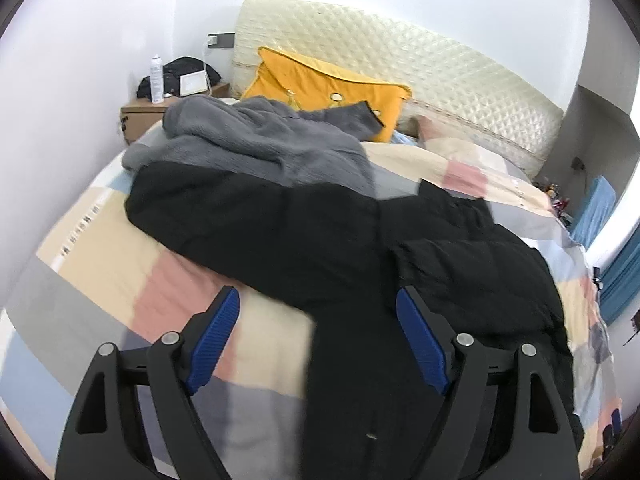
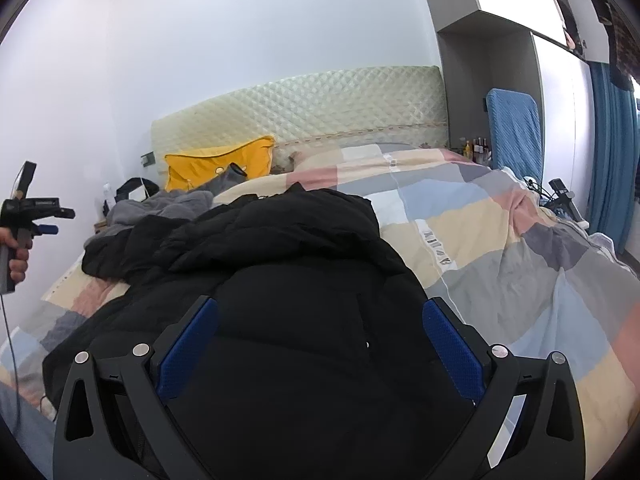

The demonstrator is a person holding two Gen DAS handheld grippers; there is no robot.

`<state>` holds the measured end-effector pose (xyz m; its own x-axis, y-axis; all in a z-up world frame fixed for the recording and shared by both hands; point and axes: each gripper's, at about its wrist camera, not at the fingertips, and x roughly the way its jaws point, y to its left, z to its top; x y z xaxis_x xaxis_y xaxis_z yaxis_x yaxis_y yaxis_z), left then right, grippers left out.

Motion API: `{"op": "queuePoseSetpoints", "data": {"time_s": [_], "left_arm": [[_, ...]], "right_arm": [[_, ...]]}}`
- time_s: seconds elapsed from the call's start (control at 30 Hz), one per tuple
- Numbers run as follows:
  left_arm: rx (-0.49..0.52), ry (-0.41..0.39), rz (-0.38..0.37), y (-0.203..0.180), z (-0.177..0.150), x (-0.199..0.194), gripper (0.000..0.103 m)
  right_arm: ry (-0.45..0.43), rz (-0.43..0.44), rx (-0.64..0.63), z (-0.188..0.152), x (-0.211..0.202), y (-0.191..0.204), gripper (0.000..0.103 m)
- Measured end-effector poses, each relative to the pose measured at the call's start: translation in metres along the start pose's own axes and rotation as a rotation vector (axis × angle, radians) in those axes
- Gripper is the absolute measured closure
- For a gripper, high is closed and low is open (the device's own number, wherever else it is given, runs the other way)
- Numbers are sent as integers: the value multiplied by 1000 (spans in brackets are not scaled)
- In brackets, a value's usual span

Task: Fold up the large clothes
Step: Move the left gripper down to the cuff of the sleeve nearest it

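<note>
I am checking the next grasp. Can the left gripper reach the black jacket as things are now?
Probably yes. The left gripper is open and empty, and the black jacket lies directly ahead of it on the quilt, with nothing between them.

- The right gripper (image 2: 320,340) stands near, its jaws spread wide over a black padded jacket (image 2: 296,280), with nothing pinched between the blue pads (image 2: 452,348).
- The jacket lies bunched on a bed, over a patchwork duvet (image 2: 500,248) of cream, grey, pink and pale blue.
- Far left on the bed, a grey fleece garment (image 2: 176,202) lies just beyond the jacket, near a yellow pillow (image 2: 216,166) that leans on the quilted cream headboard (image 2: 300,112).
- At the left edge a hand (image 2: 16,256) holds the left gripper (image 2: 48,220) up, clear of the bed.
- Far right, small bottles (image 2: 478,148) stand beside a blue cushion (image 2: 514,136), with blue curtains (image 2: 608,152) further right.
</note>
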<state>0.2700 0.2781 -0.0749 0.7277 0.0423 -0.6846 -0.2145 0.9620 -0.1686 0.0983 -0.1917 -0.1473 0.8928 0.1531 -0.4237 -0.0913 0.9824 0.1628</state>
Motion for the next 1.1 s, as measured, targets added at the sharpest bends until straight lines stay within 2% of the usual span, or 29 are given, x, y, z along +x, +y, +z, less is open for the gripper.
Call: {"op": "queuePoseSetpoints", "data": {"time_s": [0.17,0.33,0.43,0.5,0.63,0.8,0.87,1.0,1.1], "left_arm": [[-67,41,7,55,15,19,17],[-304,113,-62,134,14,56,9],[-437,141,-93,175,8,79,0],[-508,127,-96,206,4,95,0],[-574,136,-111,244,4,128,0],[-664,89,-150,289,6,174,0],[-684,81,-145,302,8,190,1],[-729,46,-179,324,15,228,1],[-735,21,-179,331,19,247,2]], "right_arm": [[6,-27,-12,-2,7,5,0],[87,-33,-43,-6,19,16,0],[93,-23,-37,-4,18,22,0],[84,-34,-39,-2,18,29,0],[93,-57,-52,0,27,42,0],[136,-68,-53,7,51,60,0],[150,-73,-60,9,60,69,0],[162,-85,-86,9,72,83,0],[185,-85,-60,8,82,87,0]]}}
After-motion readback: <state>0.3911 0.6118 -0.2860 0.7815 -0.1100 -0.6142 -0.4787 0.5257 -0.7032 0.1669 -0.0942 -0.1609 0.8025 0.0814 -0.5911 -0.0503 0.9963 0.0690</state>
